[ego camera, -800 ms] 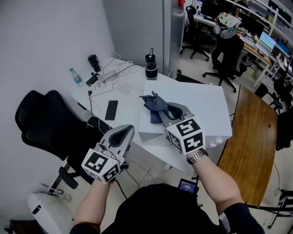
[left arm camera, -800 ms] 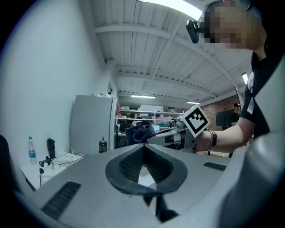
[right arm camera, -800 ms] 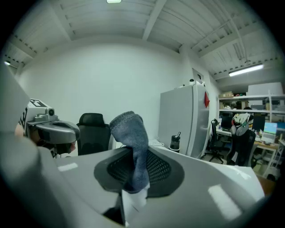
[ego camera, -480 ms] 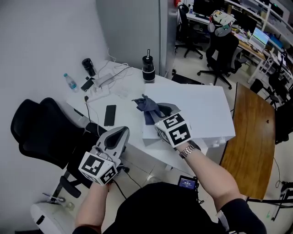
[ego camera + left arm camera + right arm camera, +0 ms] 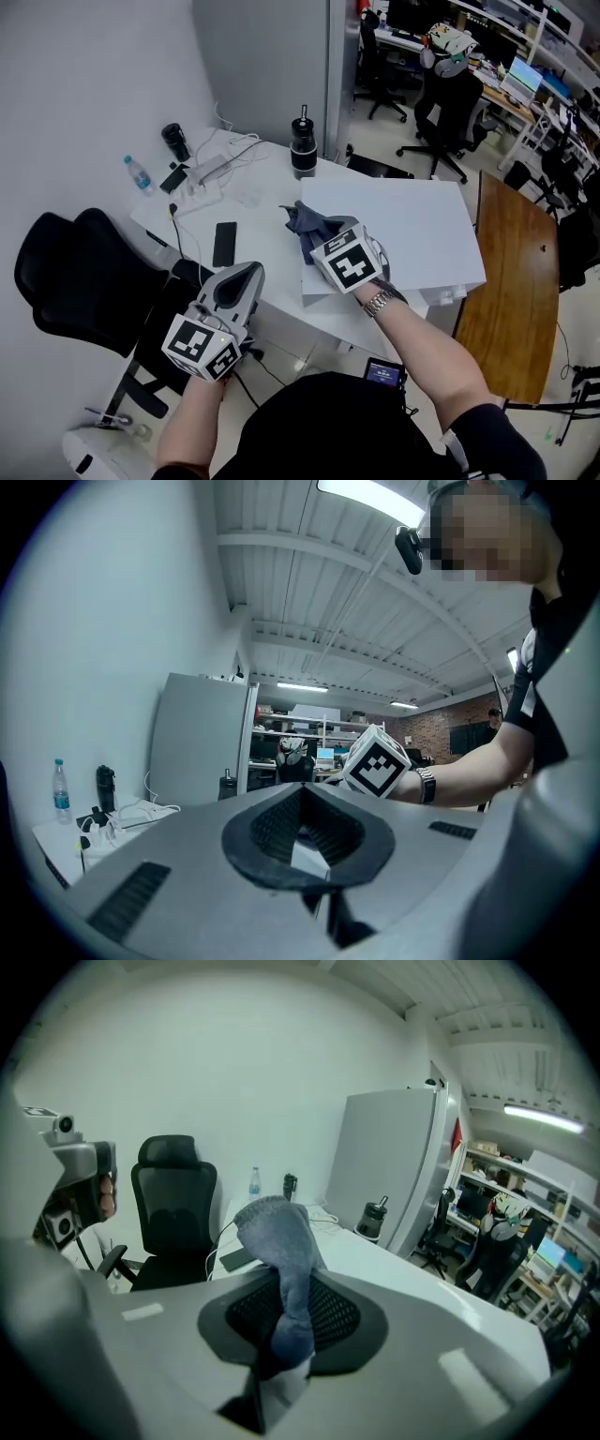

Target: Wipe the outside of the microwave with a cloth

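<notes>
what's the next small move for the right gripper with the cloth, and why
Probably sweep the blue-grey cloth toward the right of the head view, across the white microwave's flat top. The right gripper has its jaws shut on the cloth at the top's left edge, and the bare surface stretches away to its right.

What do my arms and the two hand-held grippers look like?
The left hand-held gripper and right hand-held gripper are smooth grey shells, each with a dark textured pad at the jaws and a white cube of black square markers at the back. No cables show. You wear a black short-sleeved top and a metal wristwatch on the right wrist.
</notes>
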Demonstrator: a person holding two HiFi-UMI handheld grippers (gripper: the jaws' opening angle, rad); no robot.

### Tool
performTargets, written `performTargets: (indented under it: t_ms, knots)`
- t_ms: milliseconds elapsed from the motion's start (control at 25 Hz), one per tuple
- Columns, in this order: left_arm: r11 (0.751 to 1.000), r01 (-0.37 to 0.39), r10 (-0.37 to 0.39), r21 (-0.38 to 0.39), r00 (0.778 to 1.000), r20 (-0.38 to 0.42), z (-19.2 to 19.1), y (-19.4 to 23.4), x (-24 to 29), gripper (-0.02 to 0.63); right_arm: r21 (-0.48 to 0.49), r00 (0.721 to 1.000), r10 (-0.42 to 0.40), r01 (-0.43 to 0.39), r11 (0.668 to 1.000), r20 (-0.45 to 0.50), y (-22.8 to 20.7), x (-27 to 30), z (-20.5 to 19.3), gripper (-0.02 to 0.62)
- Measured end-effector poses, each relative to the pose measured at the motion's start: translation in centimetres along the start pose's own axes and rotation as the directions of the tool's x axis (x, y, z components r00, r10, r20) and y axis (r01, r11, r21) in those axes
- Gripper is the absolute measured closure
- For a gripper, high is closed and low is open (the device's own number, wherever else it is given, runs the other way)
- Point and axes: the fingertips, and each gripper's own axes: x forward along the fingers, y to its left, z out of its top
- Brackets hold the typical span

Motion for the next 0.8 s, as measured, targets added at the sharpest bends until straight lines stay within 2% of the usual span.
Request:
performTargets:
  t_ms: [800]
  knots:
    - [0.999, 0.045, -0.044, -0.024, 0.999, 0.028, -0.4, -0.5, 1.9, 0.601, 0.038, 0.996, -0.068, 0.070, 0.997, -0.051, -4.5, -2.1, -2.8, 0.531]
